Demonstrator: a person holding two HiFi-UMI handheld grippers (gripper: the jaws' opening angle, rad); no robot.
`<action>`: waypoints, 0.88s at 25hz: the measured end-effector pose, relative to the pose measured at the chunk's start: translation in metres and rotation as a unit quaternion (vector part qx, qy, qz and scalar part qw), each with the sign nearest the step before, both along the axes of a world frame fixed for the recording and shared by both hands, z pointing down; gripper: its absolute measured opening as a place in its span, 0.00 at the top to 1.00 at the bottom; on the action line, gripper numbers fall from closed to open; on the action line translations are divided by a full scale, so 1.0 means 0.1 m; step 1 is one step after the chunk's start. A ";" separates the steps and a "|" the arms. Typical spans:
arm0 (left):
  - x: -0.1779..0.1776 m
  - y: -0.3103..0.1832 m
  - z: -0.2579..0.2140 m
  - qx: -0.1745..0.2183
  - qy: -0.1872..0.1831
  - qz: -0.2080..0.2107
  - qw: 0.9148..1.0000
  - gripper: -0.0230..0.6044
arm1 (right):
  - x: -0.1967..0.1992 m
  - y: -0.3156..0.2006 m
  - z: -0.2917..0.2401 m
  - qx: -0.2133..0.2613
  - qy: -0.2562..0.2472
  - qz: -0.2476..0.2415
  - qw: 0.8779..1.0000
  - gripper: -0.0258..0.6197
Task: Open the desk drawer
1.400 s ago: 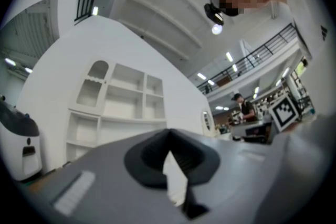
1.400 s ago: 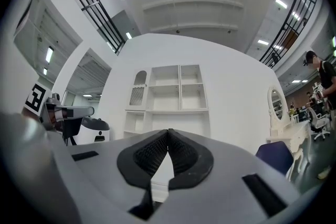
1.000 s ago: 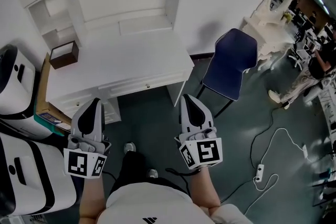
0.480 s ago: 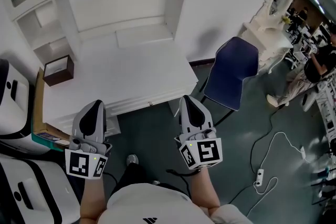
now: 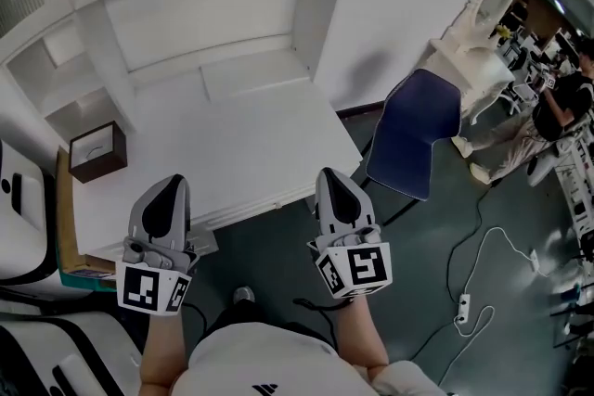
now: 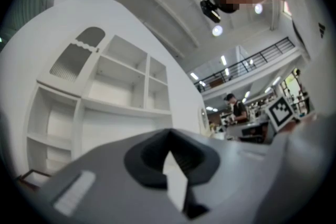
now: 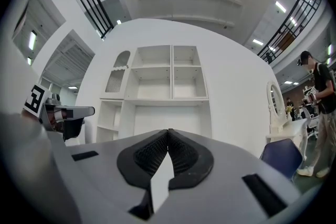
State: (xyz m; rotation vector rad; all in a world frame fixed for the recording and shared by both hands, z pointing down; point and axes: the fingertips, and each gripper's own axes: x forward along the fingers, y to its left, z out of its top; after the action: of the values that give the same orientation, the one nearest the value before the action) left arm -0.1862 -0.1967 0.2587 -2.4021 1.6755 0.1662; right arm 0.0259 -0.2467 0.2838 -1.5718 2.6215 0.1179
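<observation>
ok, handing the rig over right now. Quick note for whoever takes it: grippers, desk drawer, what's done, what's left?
Left gripper: jaws shut, empty, near the front edge of the white desk, holding nothing.
Right gripper: jaws shut, empty, near the desk's front right corner.
Drawer: closed, under the desk's front edge. Its small knob sits between the two grippers in the head view.
Done: nothing on the drawer yet.
Left: open a gripper, probably the right one as it looks nearer, take the knob and pull the drawer out.
</observation>
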 end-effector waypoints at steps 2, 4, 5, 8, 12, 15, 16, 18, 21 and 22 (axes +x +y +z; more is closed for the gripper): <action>-0.07 -0.13 0.04 -0.003 -0.002 0.006 1.000 0.96 | -0.08 -0.11 0.06 -0.006 0.003 0.005 1.000 0.96; -0.13 -0.25 0.08 -0.006 -0.001 0.012 1.000 0.96 | -0.15 -0.21 0.12 -0.014 0.007 0.009 1.000 0.96; -0.16 -0.31 0.11 -0.009 0.001 0.015 1.000 0.96 | -0.18 -0.25 0.16 -0.019 0.009 0.012 1.000 0.96; -0.22 -0.47 0.20 -0.020 0.004 0.023 1.000 0.96 | -0.25 -0.38 0.32 -0.038 0.015 0.017 0.999 0.96; -0.30 -0.65 0.37 -0.039 0.009 0.030 0.999 0.96 | -0.31 -0.51 0.61 -0.073 0.022 0.025 0.997 0.96; -0.35 -0.76 0.53 -0.054 0.014 0.036 0.998 0.96 | -0.36 -0.58 0.88 -0.104 0.028 0.028 0.994 0.96; -0.36 -0.79 0.58 -0.058 0.015 0.037 0.998 0.96 | -0.38 -0.60 0.98 -0.114 0.031 0.028 0.993 0.96; -0.39 -0.86 0.68 -0.064 0.016 0.041 0.997 0.96 | -0.42 -0.64 1.16 -0.132 0.039 0.026 0.990 0.96; -0.40 -0.93 0.79 -0.074 0.020 0.045 0.996 0.96 | -0.48 -0.65 1.40 -0.158 0.053 0.018 0.986 0.96; -0.40 -0.94 0.83 -0.078 0.021 0.047 0.996 0.96 | -0.49 -0.64 1.48 -0.167 0.058 0.015 0.984 0.96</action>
State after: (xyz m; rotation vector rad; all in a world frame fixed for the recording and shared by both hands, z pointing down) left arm -0.2262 -0.2908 0.3413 -2.6128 1.6506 0.1048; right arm -0.0235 -0.3105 0.4320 -1.7489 2.8250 -0.2520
